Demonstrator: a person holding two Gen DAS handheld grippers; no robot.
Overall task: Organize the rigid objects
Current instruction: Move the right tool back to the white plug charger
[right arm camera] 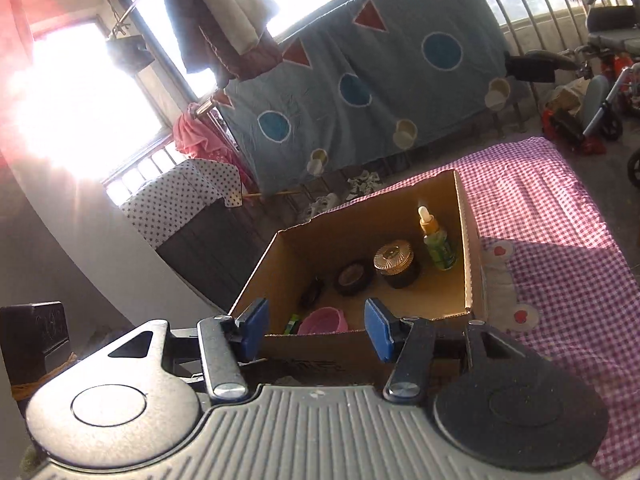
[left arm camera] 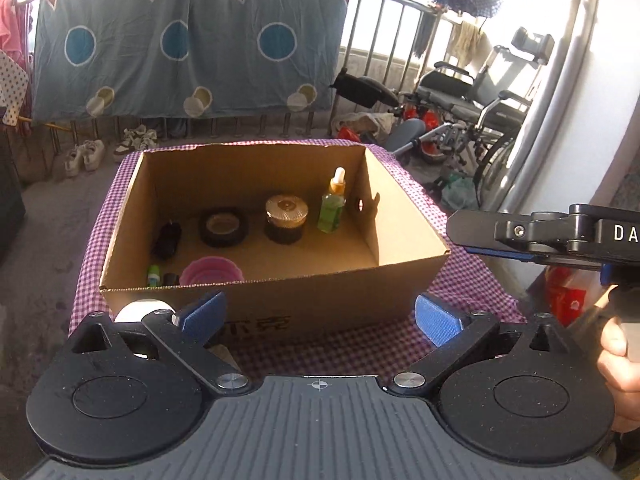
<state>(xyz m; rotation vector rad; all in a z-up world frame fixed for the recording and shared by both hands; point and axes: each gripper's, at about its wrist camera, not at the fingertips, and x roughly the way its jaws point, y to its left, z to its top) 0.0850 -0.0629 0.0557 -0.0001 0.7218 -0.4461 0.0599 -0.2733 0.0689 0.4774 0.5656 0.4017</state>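
Observation:
An open cardboard box [left arm camera: 320, 292] stands on a pink checked cloth [left arm camera: 460, 280]. Inside it are a green dropper bottle [left arm camera: 333, 204], a gold-lidded dark jar [left arm camera: 286, 218], a black ring-shaped tin [left arm camera: 224, 227], a dark small object [left arm camera: 168, 240], a pink bowl [left arm camera: 211, 271] and a small green item [left arm camera: 153, 275]. My left gripper [left arm camera: 320, 316] is open and empty, just in front of the box's near wall. A white round object [left arm camera: 138, 310] sits behind its left finger. My right gripper [right arm camera: 316, 330] is open and empty at the box's near rim; it also shows in the left wrist view [left arm camera: 560, 236], right of the box.
A blue patterned sheet [left arm camera: 180, 40] hangs on a railing behind the table. A wheelchair [left arm camera: 472, 100] and clutter stand at the back right. Shoes [left arm camera: 86, 154] lie on the floor at the back left. A dotted cloth covers a cabinet [right arm camera: 180, 208] left of the box.

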